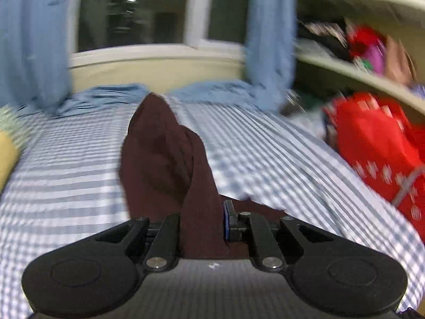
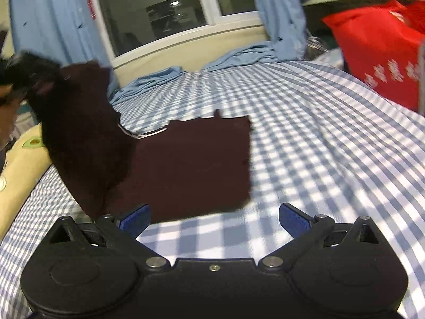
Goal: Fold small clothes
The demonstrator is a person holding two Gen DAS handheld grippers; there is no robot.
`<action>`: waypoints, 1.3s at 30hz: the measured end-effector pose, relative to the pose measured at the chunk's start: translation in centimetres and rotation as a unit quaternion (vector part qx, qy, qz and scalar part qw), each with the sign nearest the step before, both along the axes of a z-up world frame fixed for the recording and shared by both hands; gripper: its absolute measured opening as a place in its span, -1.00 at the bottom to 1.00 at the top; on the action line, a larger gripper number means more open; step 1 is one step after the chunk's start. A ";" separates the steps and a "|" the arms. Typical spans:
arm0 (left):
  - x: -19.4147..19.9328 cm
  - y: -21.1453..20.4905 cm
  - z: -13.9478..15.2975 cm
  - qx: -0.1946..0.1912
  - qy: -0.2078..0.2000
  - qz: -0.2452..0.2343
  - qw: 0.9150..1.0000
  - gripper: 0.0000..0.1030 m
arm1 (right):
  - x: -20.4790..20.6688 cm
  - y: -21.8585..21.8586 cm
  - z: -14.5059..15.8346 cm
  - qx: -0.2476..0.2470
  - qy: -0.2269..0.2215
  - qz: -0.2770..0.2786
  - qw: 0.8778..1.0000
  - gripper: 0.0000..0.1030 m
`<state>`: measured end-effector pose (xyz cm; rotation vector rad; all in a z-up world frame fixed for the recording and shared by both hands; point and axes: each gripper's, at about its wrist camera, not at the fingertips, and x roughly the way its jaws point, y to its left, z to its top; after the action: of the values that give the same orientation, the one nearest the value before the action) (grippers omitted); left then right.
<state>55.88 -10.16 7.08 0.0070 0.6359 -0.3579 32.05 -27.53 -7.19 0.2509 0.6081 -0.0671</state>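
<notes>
A small dark maroon garment lies partly flat on the blue-and-white checked bed sheet. Its left part is lifted off the bed. My left gripper is shut on a bunched fold of the garment, which stands up in front of the camera. In the right wrist view the left gripper shows blurred at the far left, holding the raised cloth. My right gripper is open and empty, just above the sheet at the garment's near edge.
A window with light blue curtains is at the far side of the bed. Shelves with clutter and a red bag are on the right. A yellow pillow lies at the left.
</notes>
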 end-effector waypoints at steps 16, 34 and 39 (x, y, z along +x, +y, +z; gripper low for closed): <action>-1.8 -16.1 -10.4 0.026 0.046 -0.073 0.996 0.37 | -6.3 -9.8 -2.8 0.060 0.014 -0.071 0.996 0.99; -14.9 4.6 -9.7 0.082 -0.018 0.035 0.996 0.91 | 3.4 -0.6 2.5 -0.071 -0.037 0.100 0.992 0.39; -16.7 7.6 -11.8 0.040 0.012 0.044 0.998 0.90 | 6.2 4.1 1.1 -0.144 -0.028 0.035 0.989 0.20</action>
<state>39.21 -2.60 -4.73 0.0509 0.6713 -0.2475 38.21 -23.42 -6.12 -0.0479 0.5424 -0.0794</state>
